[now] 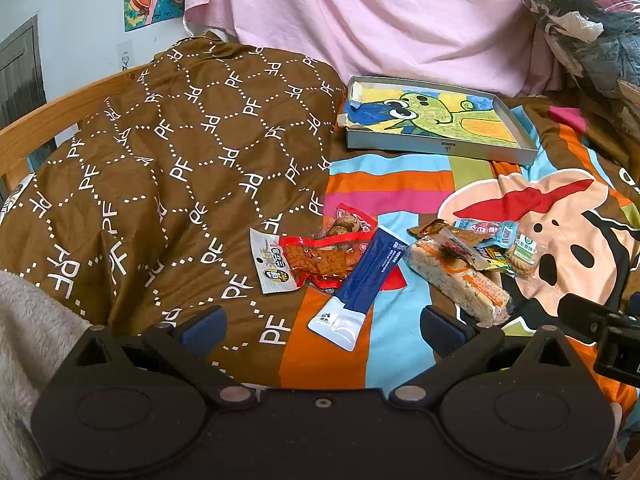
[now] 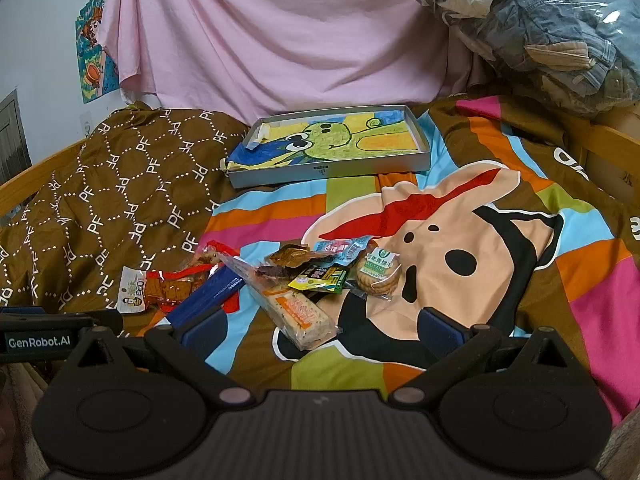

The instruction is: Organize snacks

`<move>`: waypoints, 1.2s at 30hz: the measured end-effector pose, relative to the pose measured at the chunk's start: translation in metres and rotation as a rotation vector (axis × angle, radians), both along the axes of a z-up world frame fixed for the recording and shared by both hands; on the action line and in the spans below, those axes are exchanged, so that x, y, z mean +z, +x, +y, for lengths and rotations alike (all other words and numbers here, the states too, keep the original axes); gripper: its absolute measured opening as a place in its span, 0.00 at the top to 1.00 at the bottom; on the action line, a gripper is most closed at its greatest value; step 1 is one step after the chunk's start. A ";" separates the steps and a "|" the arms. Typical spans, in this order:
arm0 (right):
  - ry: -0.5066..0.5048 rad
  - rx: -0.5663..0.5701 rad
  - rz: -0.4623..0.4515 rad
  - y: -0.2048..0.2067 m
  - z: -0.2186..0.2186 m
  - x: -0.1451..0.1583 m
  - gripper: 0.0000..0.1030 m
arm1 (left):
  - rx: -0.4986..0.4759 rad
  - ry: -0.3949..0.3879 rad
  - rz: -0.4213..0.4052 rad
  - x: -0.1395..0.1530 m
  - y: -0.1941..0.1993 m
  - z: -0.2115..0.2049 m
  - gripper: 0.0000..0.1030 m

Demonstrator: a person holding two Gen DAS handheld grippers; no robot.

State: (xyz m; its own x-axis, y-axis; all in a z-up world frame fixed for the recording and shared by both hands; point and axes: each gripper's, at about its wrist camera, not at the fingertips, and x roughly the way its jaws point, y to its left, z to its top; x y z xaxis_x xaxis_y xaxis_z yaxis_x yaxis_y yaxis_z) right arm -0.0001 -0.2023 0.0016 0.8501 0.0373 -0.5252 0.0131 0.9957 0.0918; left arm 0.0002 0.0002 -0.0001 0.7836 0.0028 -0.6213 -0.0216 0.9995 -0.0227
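Note:
Several snack packets lie in a loose heap on the bedspread. A blue and white stick packet (image 1: 360, 280) (image 2: 208, 296) lies just beyond my left gripper (image 1: 320, 326), which is open and empty. A clear-wrapped oat bar (image 1: 460, 280) (image 2: 296, 312) lies between the fingers of my open right gripper (image 2: 322, 326), slightly ahead of them. A red packet of dried tofu (image 1: 308, 260) (image 2: 168, 286) sits left of the blue packet. A round biscuit pack (image 2: 380, 276) (image 1: 520, 258) is at the heap's right. A shallow grey tray (image 1: 436, 148) (image 2: 332, 170) with a green cartoon drawing stands further back.
A brown patterned quilt (image 1: 160, 160) is bunched up on the left. A wooden bed rail (image 1: 48, 120) runs behind it. Pink cloth (image 2: 280, 40) hangs at the back, and a plastic bag of clothes (image 2: 540, 32) sits at the back right.

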 end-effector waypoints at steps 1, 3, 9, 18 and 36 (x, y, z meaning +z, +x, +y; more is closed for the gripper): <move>0.000 0.000 0.000 0.000 0.000 0.000 0.00 | 0.000 0.000 0.000 0.000 0.000 0.000 0.01; 0.000 0.000 0.000 0.000 0.000 0.000 0.00 | 0.000 0.000 0.000 0.000 0.000 0.000 0.01; 0.000 0.000 0.002 0.000 0.000 0.000 0.00 | 0.000 0.000 0.001 0.000 0.000 0.000 0.01; 0.001 0.000 0.004 0.001 0.000 -0.001 0.00 | 0.000 0.000 0.002 0.000 0.000 0.000 0.01; 0.001 0.003 0.006 0.001 0.001 0.000 0.00 | -0.012 0.002 0.022 -0.005 0.002 -0.006 0.01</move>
State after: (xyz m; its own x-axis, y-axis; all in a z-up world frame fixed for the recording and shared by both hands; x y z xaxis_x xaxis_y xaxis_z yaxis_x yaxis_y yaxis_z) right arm 0.0012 -0.2017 0.0015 0.8470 0.0400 -0.5301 0.0109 0.9956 0.0927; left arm 0.0018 -0.0060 -0.0047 0.7699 -0.0058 -0.6381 -0.0096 0.9997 -0.0207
